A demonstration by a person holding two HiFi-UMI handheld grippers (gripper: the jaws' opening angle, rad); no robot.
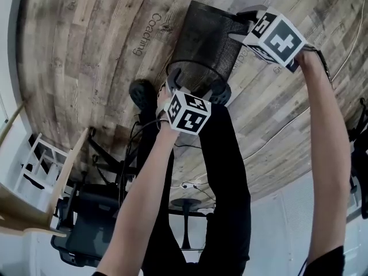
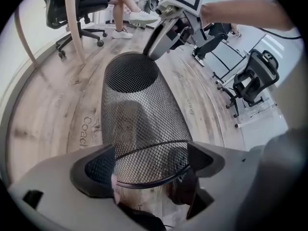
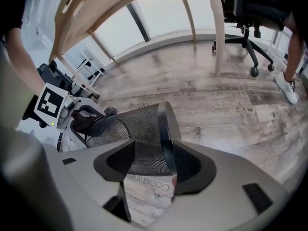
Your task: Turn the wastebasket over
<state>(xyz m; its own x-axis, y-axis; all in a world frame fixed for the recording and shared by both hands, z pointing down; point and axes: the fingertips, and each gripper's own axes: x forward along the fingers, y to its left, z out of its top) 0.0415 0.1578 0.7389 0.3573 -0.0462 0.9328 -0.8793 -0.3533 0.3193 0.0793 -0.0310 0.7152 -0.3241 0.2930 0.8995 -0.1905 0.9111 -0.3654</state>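
1. Position. The basket (image 1: 210, 39) is tipped well over, close to lying on its side above the floor (image 1: 86, 56), just in front of my legs. I cannot tell whether any part of it rests on the boards.

2. Grip. My left claw (image 2: 151, 163) pinches the open end. The wire rim (image 2: 154, 181) and the mesh wall fill the gap between its jaws. My right claw (image 3: 151, 160) pinches the closed end, with the solid base band (image 3: 166, 126) and the mesh beside it filling that gap.

3. Procedure (my judgement).
- Raise the base end with the right claw and lower the rim with the left, so the mouth swings round to face the floor.
- Move both claws together; uneven motion will twist the mesh.
- The rim wire is thin and will probably slip first. Keep the left pads square on it.
- Squeeze no harder than needed, since mesh like this is likely to dent.
- Keep the rim clear of my legs.
- Let go only when the whole rim sits flat.

4. Markings. The floor print reads "Coaching" (image 1: 154, 23). The same word shows under the basket in the right gripper view. Other floor prints are too small to read, and I see no label on the basket.
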